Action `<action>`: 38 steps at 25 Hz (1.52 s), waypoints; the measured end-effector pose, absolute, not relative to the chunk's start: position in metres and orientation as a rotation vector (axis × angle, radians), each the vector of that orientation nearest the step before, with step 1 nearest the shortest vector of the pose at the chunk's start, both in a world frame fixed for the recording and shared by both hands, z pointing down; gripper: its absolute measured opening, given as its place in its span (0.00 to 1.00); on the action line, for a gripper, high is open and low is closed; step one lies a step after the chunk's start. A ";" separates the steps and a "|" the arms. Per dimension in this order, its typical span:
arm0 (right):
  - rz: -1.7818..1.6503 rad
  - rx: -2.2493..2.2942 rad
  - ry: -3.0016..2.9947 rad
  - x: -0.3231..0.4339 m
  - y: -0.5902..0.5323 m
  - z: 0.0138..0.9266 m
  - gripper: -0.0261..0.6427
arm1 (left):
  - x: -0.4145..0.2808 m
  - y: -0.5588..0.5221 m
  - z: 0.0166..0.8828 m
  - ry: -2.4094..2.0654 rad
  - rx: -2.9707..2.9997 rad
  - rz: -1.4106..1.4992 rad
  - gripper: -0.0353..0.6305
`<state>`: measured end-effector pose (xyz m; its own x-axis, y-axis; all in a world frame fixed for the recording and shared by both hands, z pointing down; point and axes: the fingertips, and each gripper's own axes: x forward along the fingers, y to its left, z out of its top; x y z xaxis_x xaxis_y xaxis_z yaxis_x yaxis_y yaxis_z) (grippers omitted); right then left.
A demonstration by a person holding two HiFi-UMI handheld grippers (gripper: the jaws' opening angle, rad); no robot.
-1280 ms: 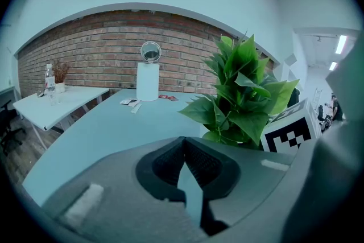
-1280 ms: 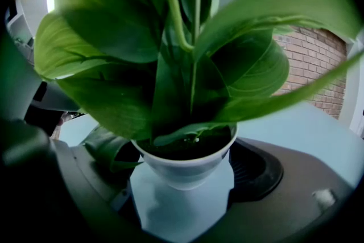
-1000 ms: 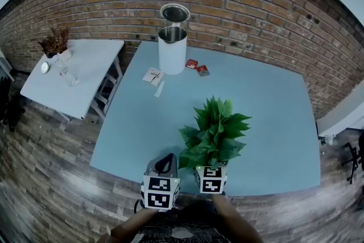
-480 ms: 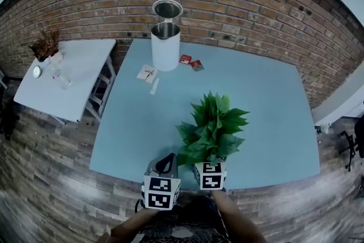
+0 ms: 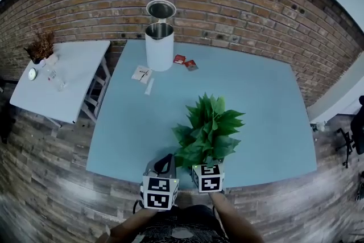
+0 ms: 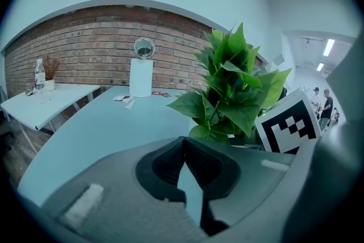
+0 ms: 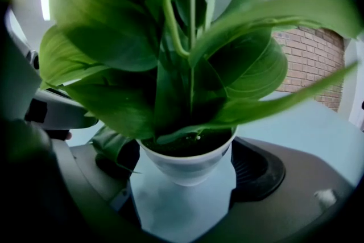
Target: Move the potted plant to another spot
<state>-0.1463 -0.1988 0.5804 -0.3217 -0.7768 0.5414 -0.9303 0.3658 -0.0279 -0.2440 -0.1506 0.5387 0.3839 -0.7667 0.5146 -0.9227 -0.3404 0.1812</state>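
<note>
Right gripper view: your potted plant stands between the jaws, its white pot pressed on both sides, green leaves filling the upper frame.
Right gripper: clamped on the pot.
Plant position: in the head view it is close to the near edge of the blue table, about midway along it.
Left gripper: your jaws meet at the tips with nothing between them; it is just left of the plant.
Far end: white bin with raised lid, with red packets and paper slips beside it, well apart from the plant.
Surroundings: white side table at left, brick wall behind.
</note>
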 end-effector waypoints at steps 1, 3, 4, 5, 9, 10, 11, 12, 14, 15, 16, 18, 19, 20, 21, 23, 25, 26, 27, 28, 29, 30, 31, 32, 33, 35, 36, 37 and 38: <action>0.471 1.476 -2.198 -0.147 -0.198 0.579 0.77 | -0.243 -0.150 0.538 -1.457 2.206 0.474 0.05; 0.474 1.464 -2.214 -0.150 -0.195 0.579 0.77 | -0.243 -0.148 0.538 -1.465 2.205 0.475 0.05; 0.476 1.455 -2.224 -0.151 -0.192 0.579 0.77 | -0.243 -0.147 0.538 -1.470 2.202 0.476 0.05; 0.475 1.447 -2.233 -0.153 -0.190 0.580 0.77 | -0.243 -0.145 0.538 -1.476 2.198 0.477 0.05; 0.472 1.442 -2.247 -0.151 -0.181 0.576 0.77 | -0.242 -0.139 0.537 -1.497 2.184 0.478 0.05; 0.472 1.444 -2.249 -0.149 -0.179 0.575 0.77 | -0.242 -0.138 0.536 -1.501 2.183 0.478 0.05; 0.470 1.447 -2.251 -0.147 -0.177 0.574 0.76 | -0.240 -0.136 0.535 -1.503 2.184 0.477 0.05; 0.467 1.450 -2.252 -0.145 -0.176 0.573 0.75 | -0.240 -0.135 0.535 -1.506 2.185 0.475 0.05; 0.464 1.452 -2.250 -0.142 -0.174 0.571 0.71 | -0.239 -0.132 0.535 -1.516 2.183 0.475 0.05; 0.467 1.451 -2.250 -0.141 -0.173 0.571 0.70 | -0.239 -0.131 0.535 -1.521 2.178 0.476 0.05; 0.471 1.450 -2.253 -0.141 -0.170 0.569 0.70 | -0.239 -0.129 0.536 -1.527 2.171 0.476 0.05; 0.481 1.450 -2.264 -0.140 -0.165 0.566 0.67 | -0.239 -0.127 0.536 -1.542 2.159 0.472 0.05; 0.484 1.448 -2.271 -0.140 -0.161 0.564 0.66 | -0.238 -0.126 0.535 -1.549 2.158 0.468 0.05; 0.486 1.445 -2.277 -0.140 -0.157 0.562 0.64 | -0.236 -0.125 0.533 -1.555 2.162 0.464 0.05; 0.488 1.442 -2.284 -0.140 -0.154 0.559 0.62 | -0.234 -0.123 0.532 -1.559 2.166 0.461 0.05; 0.490 1.436 -2.301 -0.139 -0.147 0.553 0.55 | -0.229 -0.120 0.530 -1.564 2.172 0.455 0.05; 0.487 1.430 -2.321 -0.138 -0.140 0.547 0.48 | -0.225 -0.117 0.529 -1.565 2.172 0.446 0.05; 0.482 1.427 -2.330 -0.138 -0.138 0.543 0.44 | -0.223 -0.115 0.527 -1.565 2.173 0.441 0.05; 0.479 1.424 -2.338 -0.137 -0.135 0.540 0.41 | -0.220 -0.113 0.526 -1.564 2.176 0.438 0.05; 0.477 1.421 -2.345 -0.136 -0.132 0.537 0.39 | -0.217 -0.111 0.525 -1.561 2.179 0.438 0.05; 0.477 1.418 -2.350 -0.135 -0.129 0.535 0.39 | -0.214 -0.108 0.525 -1.557 2.183 0.442 0.05; 0.477 1.415 -2.355 -0.134 -0.127 0.533 0.37 | -0.211 -0.105 0.526 -1.553 2.186 0.447 0.05; 0.477 1.412 -2.359 -0.133 -0.124 0.531 0.35 | -0.209 -0.103 0.526 -1.550 2.191 0.450 0.05; 0.477 1.408 -2.364 -0.133 -0.122 0.529 0.34 | -0.206 -0.102 0.525 -1.549 2.196 0.450 0.05; 0.477 1.404 -2.370 -0.132 -0.119 0.527 0.33 | -0.204 -0.101 0.523 -1.548 2.201 0.450 0.05; 0.476 1.395 -2.383 -0.131 -0.114 0.522 0.28 | -0.200 -0.097 0.522 -1.544 2.210 0.446 0.05; 0.476 1.393 -2.390 -0.131 -0.111 0.520 0.26 | -0.198 -0.096 0.521 -1.540 2.213 0.440 0.05; 0.477 1.393 -2.397 -0.130 -0.109 0.518 0.23 | -0.196 -0.094 0.521 -1.535 2.215 0.435 0.05; 0.479 1.395 -2.403 -0.129 -0.106 0.515 0.19 | -0.194 -0.093 0.520 -1.533 2.218 0.435 0.05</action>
<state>-0.1292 -0.1062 0.5147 -0.4720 -0.7677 0.4334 -0.8752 0.4671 -0.1258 -0.1936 -0.0926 0.5204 0.3478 -0.8103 0.4717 -0.9373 -0.3133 0.1529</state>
